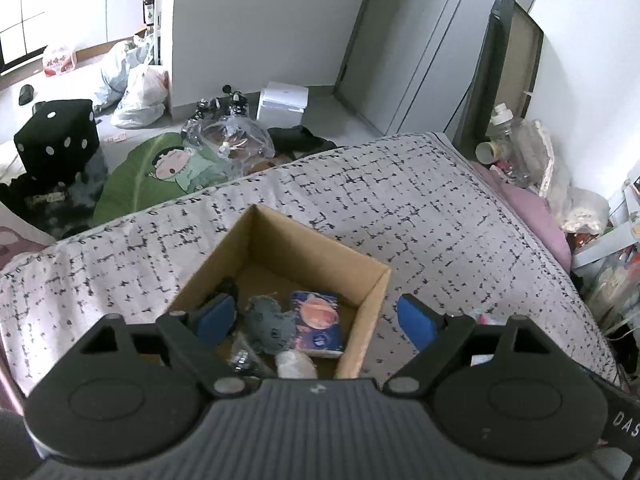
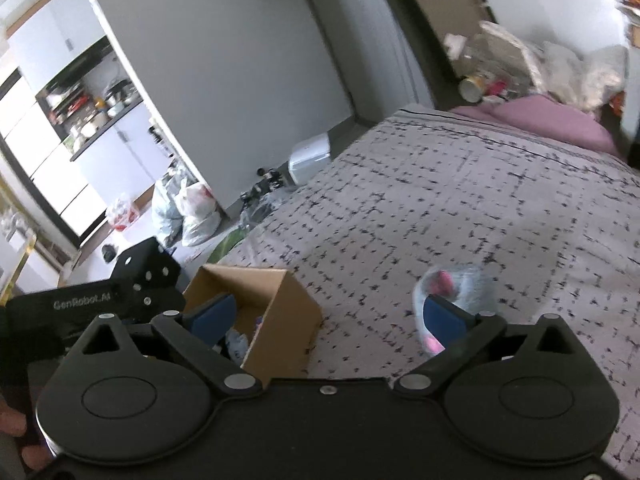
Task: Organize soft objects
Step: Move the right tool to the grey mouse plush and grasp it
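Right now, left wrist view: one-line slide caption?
Open left gripper hovers over a cardboard box on the bed, holding a tissue pack and grey plush.

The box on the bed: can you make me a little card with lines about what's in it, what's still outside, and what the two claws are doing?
box: open cardboard box on the patterned bedspread
inside: grey plush toy, tissue pack with planet picture, white soft thing
still outside: fuzzy blue-and-pink soft toy, lying on the bedspread right of the box
left claw: open, empty, above the box
right claw: open, empty, right finger near the toy
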The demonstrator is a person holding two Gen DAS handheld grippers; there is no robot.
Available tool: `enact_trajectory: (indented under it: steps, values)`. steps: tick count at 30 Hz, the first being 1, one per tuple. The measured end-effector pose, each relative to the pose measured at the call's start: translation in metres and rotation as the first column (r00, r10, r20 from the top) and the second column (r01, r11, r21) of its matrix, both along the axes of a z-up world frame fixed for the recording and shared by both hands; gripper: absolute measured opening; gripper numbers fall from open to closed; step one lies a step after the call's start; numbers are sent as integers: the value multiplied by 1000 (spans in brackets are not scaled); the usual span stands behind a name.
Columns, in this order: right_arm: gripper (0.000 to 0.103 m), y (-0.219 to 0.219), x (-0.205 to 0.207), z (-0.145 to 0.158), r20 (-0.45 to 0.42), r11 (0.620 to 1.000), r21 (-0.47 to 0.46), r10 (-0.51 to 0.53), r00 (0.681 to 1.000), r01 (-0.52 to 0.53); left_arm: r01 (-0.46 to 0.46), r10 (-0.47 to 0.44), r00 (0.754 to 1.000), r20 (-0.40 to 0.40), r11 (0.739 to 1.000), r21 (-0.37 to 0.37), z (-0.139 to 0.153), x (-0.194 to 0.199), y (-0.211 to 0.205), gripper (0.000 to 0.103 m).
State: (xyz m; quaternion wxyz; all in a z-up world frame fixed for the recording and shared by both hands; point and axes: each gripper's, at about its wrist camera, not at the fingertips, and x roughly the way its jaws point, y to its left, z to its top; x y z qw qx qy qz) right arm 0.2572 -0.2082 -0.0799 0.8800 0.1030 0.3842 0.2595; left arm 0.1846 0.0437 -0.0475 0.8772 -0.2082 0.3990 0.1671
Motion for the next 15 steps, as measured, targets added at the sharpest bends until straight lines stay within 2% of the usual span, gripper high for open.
enact_trajectory:
  steps: [7, 15]
  values:
    - [103, -24, 13, -7, -50, 995, 0, -104, 993, 104, 24, -24, 1000, 11, 1000, 6, 2, 12, -22, 88]
    - [103, -52, 29, -20, -105, 969, -15, -245, 964, 245, 84, -83, 996, 27, 996, -17, -2, 28, -49, 88]
